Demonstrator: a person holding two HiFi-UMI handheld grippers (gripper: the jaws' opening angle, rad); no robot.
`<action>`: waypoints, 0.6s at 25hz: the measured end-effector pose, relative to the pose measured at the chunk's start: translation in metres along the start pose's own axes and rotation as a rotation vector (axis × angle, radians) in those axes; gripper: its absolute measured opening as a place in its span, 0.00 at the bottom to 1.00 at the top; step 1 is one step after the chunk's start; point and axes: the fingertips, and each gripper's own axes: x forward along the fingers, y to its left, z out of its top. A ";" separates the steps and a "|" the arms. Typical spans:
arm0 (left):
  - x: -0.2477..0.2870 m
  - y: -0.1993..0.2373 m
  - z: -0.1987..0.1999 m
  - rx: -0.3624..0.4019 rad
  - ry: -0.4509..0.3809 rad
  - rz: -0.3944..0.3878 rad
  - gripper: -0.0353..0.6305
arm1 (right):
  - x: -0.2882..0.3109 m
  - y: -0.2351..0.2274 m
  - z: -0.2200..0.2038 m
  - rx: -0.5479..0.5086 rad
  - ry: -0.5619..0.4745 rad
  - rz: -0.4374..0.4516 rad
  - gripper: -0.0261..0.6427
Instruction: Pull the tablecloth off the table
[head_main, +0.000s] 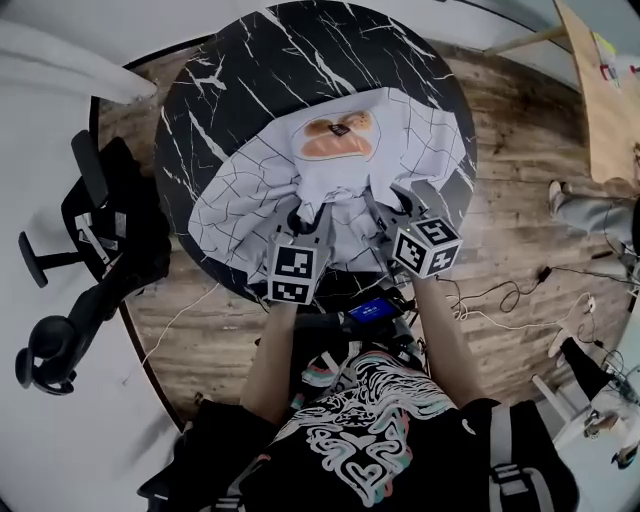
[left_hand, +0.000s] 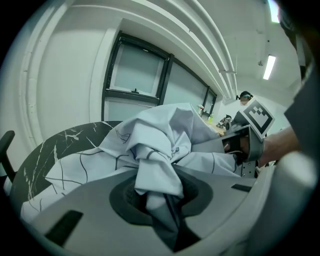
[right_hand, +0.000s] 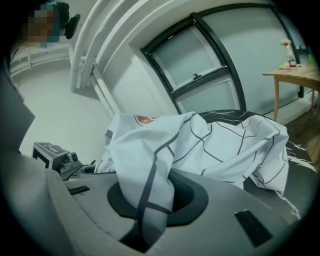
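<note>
Both grippers, left (head_main: 303, 222) and right (head_main: 394, 212), clamp bunched cloth (head_main: 330, 185) at the table's (head_main: 250, 70) near edge, gathering it to drag it off.

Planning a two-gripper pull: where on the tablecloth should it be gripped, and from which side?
Probably the near edge of the tablecloth, coming from the person's side of the table. There the fabric gathers into thick folds that jaws can pinch; the left gripper and right gripper are shut on such bunches.

left gripper (head_main: 308, 216): clamped on tablecloth (head_main: 240, 190) | right gripper (head_main: 392, 204): clamped on tablecloth
</note>
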 end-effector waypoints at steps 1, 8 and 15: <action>-0.002 -0.001 0.002 0.000 -0.003 0.000 0.19 | -0.001 0.002 0.002 0.001 -0.003 0.003 0.17; -0.013 -0.002 0.013 0.007 -0.025 -0.005 0.19 | -0.005 0.017 0.012 -0.020 -0.034 0.014 0.17; -0.028 -0.003 0.021 0.023 -0.048 -0.010 0.19 | -0.013 0.034 0.018 -0.020 -0.065 0.021 0.17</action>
